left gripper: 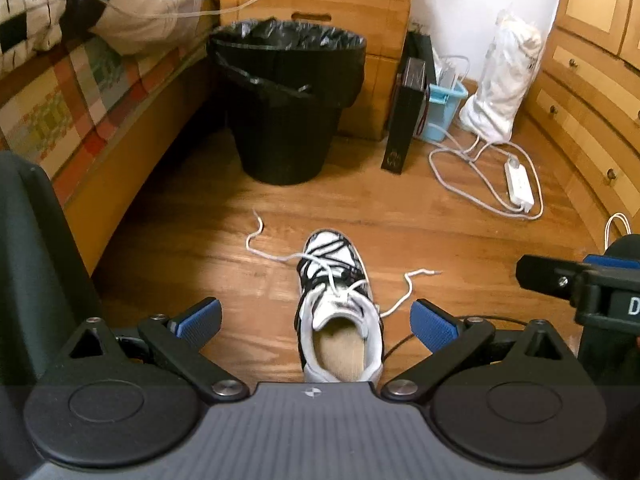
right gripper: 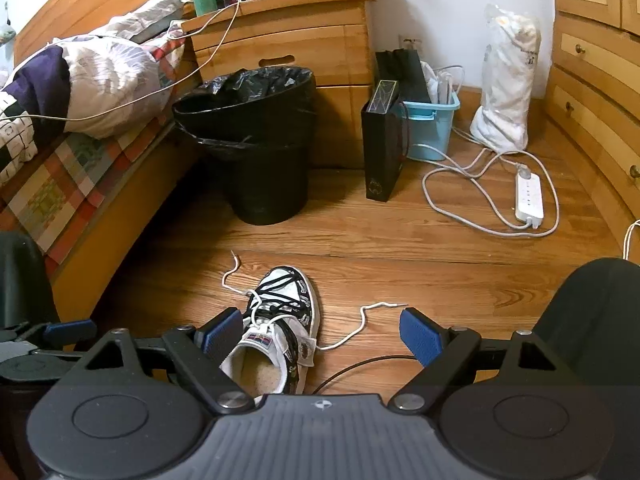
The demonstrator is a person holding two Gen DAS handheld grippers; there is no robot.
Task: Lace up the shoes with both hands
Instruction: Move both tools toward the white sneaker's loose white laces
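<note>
Both tools spread wide w/ shoe [left gripper: 338, 312] on wood floor [left gripper: 400, 216], bin [left gripper: 286, 100] behind.

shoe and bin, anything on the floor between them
Only a loose lace end lies off to the left; otherwise bare floor between shoe and bin, clearest in the left wrist view.

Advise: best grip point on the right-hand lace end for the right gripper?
Pinch the loose lace a little behind its tip, coming down from above with the right gripper, which is open. That end lies flat on the wooden floor, clear of the shoe, curving out to the right, so fingers can straddle it crosswise.
</note>
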